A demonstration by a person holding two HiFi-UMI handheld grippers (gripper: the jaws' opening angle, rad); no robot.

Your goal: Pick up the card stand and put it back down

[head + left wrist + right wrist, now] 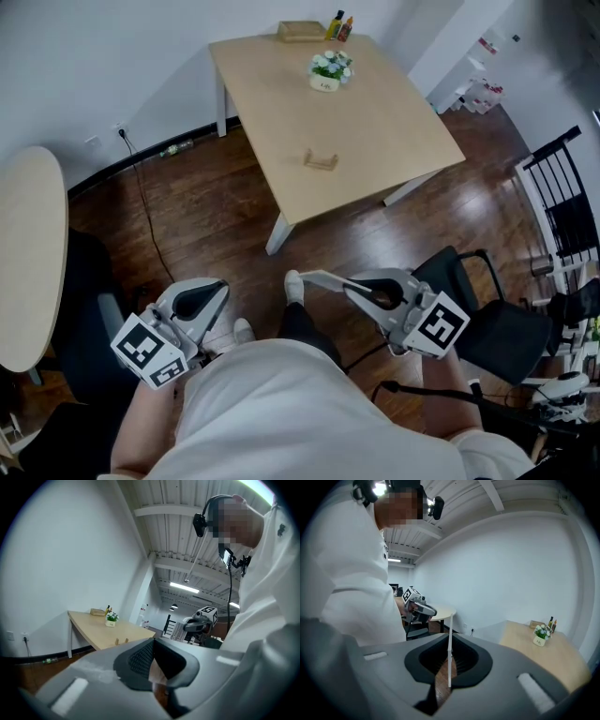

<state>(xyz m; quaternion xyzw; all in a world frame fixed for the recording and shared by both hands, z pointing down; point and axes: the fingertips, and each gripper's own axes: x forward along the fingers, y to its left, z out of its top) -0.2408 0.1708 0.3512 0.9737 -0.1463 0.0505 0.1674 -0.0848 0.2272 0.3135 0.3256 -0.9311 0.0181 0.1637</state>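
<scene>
Label on the white flower pot (325, 83) is showing print too small to read; each gripper's cube is carrying black-and-white square markers. Right gripper (449, 660) is holding its jaws fully together, nothing between them. Left gripper (153, 660) is likewise showing jaws closed and empty. Both are hanging over the dark wood floor (216, 206), well apart from the table (394, 122). Card stand (321, 160) is sitting on the table near its front edge, at twelve o'clock from the person, the pot at twelve o'clock beyond it.

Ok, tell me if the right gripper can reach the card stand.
Probably not: the right gripper is by the body, the card stand on the table across the floor. Nothing blocks it.
</scene>
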